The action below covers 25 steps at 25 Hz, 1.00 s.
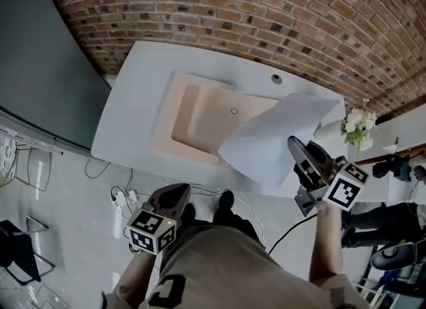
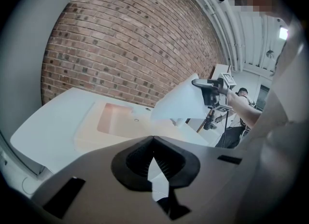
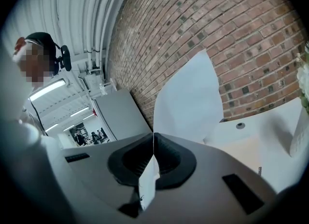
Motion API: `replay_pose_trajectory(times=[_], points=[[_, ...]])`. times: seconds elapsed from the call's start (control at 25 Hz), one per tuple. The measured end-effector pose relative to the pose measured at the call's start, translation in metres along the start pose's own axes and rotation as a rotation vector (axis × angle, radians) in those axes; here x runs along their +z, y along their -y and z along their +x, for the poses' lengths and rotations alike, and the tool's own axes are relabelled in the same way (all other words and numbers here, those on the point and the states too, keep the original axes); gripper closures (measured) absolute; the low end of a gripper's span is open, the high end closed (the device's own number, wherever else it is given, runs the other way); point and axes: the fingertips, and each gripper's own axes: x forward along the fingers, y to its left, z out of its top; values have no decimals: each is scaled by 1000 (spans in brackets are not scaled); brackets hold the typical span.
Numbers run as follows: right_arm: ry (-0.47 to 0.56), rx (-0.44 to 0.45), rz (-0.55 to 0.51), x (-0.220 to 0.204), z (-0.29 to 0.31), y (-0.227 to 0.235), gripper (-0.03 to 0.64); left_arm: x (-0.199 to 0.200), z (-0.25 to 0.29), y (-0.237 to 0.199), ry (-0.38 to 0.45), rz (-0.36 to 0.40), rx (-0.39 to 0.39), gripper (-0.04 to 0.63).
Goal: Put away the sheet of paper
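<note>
While we hold the sheet of paper (image 1: 273, 138) lifted over the right end of the white bench (image 1: 130, 111), putting it away is not yet done. The bench's shallow peach recess (image 1: 200, 124) lies open below. Our right gripper (image 1: 295, 144) has its jaws clamped on the sheet's edge. Our left gripper (image 1: 174, 196), jaws together on nothing, hangs low. Small flowers (image 1: 357, 126) stand near the sheet.

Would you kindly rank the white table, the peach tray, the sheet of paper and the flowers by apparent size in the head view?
1. white table
2. peach tray and sheet of paper: alike, and the held-up sheet sits nearer the camera, so unranked
3. flowers
</note>
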Motion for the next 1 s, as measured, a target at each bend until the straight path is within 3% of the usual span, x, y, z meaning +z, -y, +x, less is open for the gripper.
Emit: replay_pose_trajectory(times=[0.12, 0.4, 0.72, 0.88, 1.0], points=[[13, 33, 0, 12, 1, -1, 594, 0, 1, 1, 0, -2, 3, 581], [60, 104, 157, 14, 7, 28, 594, 0, 2, 1, -4, -7, 10, 581], [-84, -20, 324, -53, 21, 111, 594, -1, 4, 1, -8, -3, 19, 581], [-240, -217, 415, -105, 17, 167, 594, -1, 5, 0, -16, 2, 22, 581], [-306, -237, 458, -129, 20, 185, 594, -1, 5, 1, -28, -2, 22, 581]])
